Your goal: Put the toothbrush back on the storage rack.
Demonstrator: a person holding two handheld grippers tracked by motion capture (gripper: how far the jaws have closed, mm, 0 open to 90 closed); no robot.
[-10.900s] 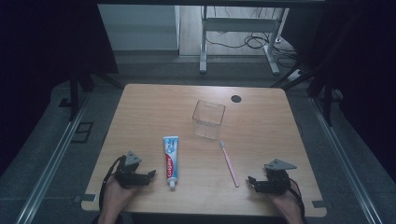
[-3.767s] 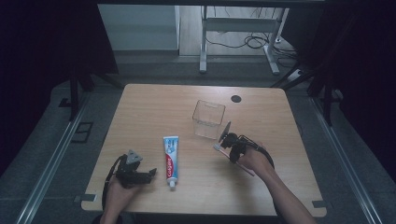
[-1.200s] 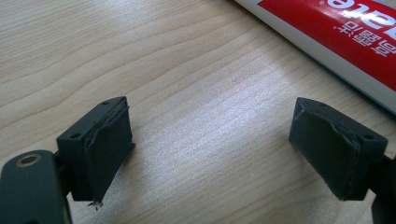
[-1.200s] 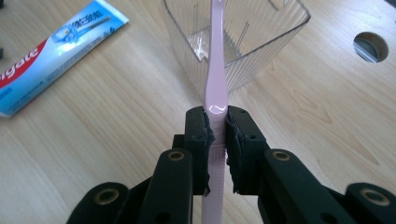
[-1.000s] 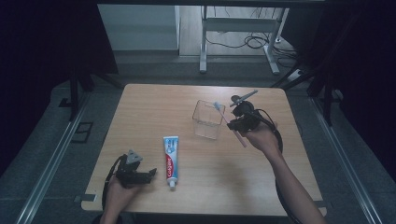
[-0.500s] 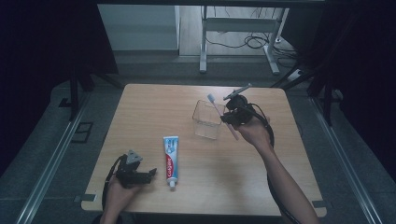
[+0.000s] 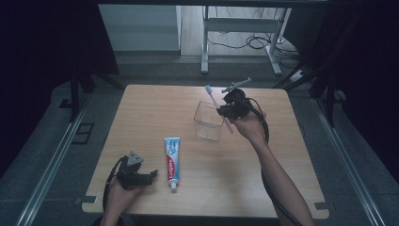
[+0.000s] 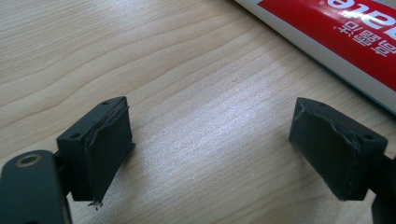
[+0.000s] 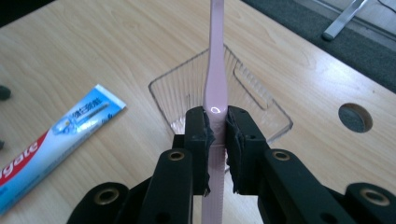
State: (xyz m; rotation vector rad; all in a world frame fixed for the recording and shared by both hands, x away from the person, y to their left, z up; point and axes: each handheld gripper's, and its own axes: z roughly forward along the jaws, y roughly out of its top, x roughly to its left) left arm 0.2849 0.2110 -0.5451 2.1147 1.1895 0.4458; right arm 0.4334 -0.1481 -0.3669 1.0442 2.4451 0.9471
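The right tool (image 9: 215, 135) clamps a slim pink plastic toothbrush (image 9: 216, 70) mid-handle, tilted above the clear ribbed plastic cup (image 9: 187, 93) just below, likely for dropping in. The left tool (image 8: 224, 154) rests open on the bench (image 8: 187, 70).

The toothbrush (image 7: 219, 107) is held above the container's (image 7: 208, 123) right edge; the toothpaste tube (image 7: 171, 156) lies left of it, nearer the person.

bare table (image 7: 155, 108) left of the clear box (image 7: 208, 123) (toothpaste tube (image 7: 171, 155) nearer).
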